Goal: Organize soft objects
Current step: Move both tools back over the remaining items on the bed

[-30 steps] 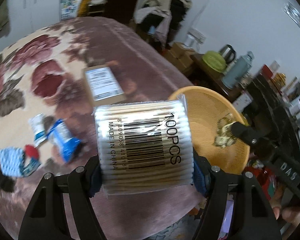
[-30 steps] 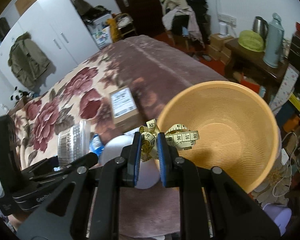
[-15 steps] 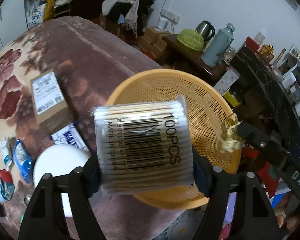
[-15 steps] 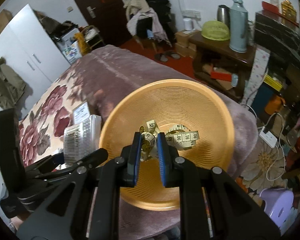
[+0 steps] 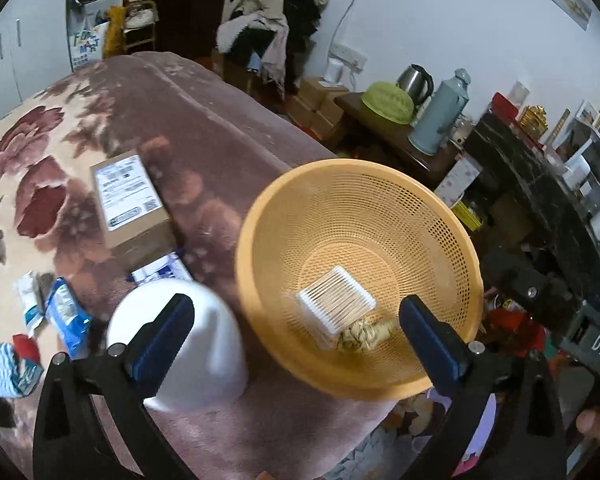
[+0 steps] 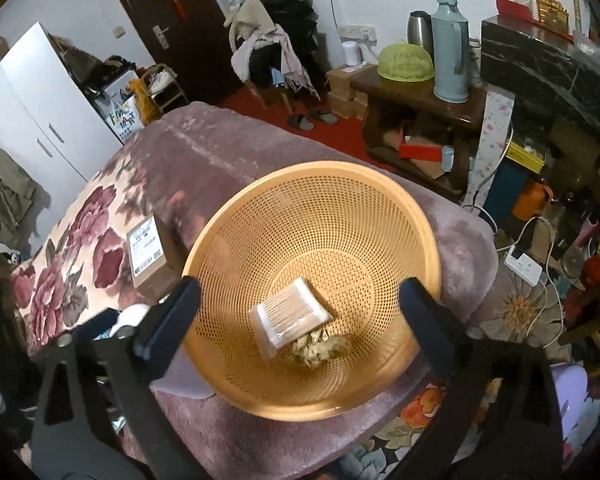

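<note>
Left wrist view shows the left hand-held gripper [image 5: 296, 324] spread wide and holding nothing, above a round orange plastic mesh basket [image 5: 380, 200] that stands on the bed with a plush floral blanket [image 5: 180, 140]. Inside the basket lies a clear pack of wooden cotton swabs [image 5: 336, 300], touching a crumpled yellow measuring tape [image 5: 364, 334] at the bottom. Just beside the basket stands a white rounded plastic container [image 5: 188, 344], and further a brown cardboard box with a white label [image 5: 130, 204]. From the right wrist view, the right hand-held gripper [image 6: 298, 306] is also released and empty over the same basket [image 6: 312, 184], swabs [image 6: 288, 316] and tape [image 6: 320, 350].
</note>
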`<state>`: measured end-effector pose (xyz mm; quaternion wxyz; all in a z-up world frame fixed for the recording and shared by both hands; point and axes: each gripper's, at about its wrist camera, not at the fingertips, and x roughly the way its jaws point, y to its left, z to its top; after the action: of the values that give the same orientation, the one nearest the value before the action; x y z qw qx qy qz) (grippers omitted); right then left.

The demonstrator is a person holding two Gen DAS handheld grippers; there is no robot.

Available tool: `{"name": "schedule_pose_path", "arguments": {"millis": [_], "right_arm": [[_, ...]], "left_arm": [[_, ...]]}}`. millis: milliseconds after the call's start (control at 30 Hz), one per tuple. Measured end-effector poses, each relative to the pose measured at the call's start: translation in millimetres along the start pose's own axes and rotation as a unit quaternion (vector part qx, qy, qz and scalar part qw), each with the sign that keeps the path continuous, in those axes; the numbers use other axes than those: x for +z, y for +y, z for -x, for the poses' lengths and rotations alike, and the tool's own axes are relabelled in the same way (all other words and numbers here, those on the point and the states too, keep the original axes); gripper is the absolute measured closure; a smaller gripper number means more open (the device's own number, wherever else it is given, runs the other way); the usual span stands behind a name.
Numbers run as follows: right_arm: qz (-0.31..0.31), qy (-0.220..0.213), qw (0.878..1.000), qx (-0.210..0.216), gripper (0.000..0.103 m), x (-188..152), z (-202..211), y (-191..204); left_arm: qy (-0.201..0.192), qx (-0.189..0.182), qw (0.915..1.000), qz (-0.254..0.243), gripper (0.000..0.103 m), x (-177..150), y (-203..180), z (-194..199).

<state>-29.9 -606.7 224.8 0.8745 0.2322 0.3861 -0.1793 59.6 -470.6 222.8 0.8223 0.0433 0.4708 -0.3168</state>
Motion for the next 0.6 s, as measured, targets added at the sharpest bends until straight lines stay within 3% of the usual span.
{"name": "schedule_pose_path", "arguments": {"millis": [600], "right_arm": [[0.058, 0.039, 0.997, -0.014, 0.000, -33, 7, 46]], "left_arm": [[-0.015, 0.042, 0.9984, 0.035, 0.000, -33, 62, 49]]}}
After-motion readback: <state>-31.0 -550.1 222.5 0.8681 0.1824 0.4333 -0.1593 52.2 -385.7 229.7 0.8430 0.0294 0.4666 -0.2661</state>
